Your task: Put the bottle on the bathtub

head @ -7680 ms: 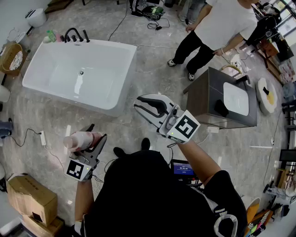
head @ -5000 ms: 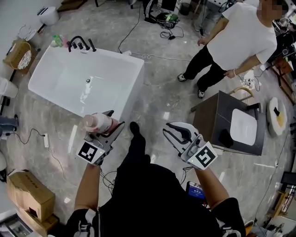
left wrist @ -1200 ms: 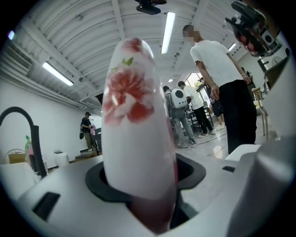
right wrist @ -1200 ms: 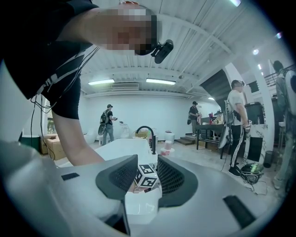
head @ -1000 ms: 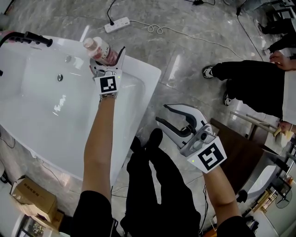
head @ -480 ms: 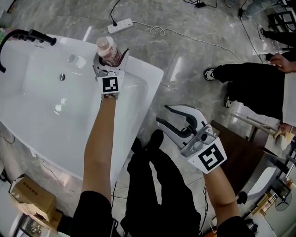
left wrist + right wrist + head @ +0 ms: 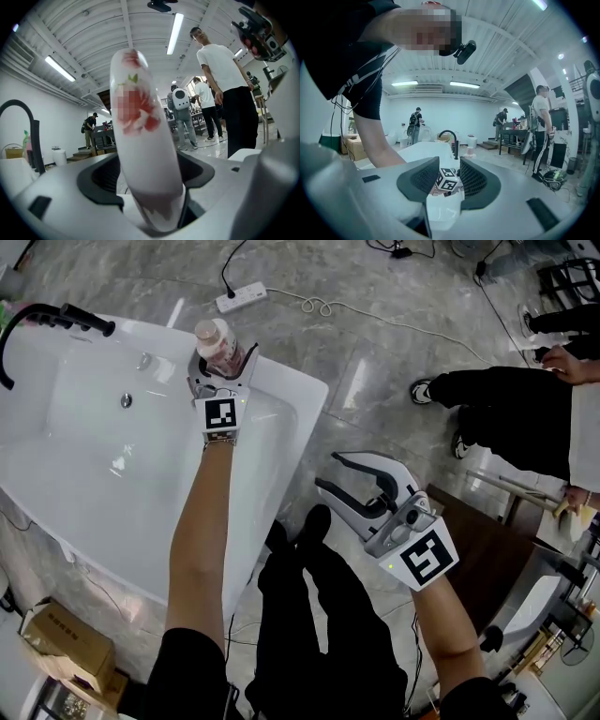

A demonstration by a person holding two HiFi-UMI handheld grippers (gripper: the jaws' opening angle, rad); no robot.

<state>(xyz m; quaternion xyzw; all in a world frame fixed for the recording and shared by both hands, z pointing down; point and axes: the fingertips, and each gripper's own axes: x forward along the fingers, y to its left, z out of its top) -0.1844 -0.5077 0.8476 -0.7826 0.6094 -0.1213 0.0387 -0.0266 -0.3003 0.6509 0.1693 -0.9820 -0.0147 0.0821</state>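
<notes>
Person's left tongs (image 7: 223, 356) clamped on a pink bottle (image 7: 217, 340), held roughly upright at the corner rim of the white bathtub (image 7: 302, 401), right tongs (image 7: 327, 472) spread apart and empty above the marble floor (image 7: 375, 362), 1 bystander (image 7: 506, 423) nearby.

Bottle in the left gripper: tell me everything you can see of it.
The bottle is slim, rounded and of pale plastic, with a pink-red print, a small green leaf and a pale cap. It stands nearly upright, cap up, clamped low on its body between the jaws of the left gripper, over the far rim of the white bathtub near its corner. Whether its base touches the rim cannot be told. Nothing else touches it.
</notes>
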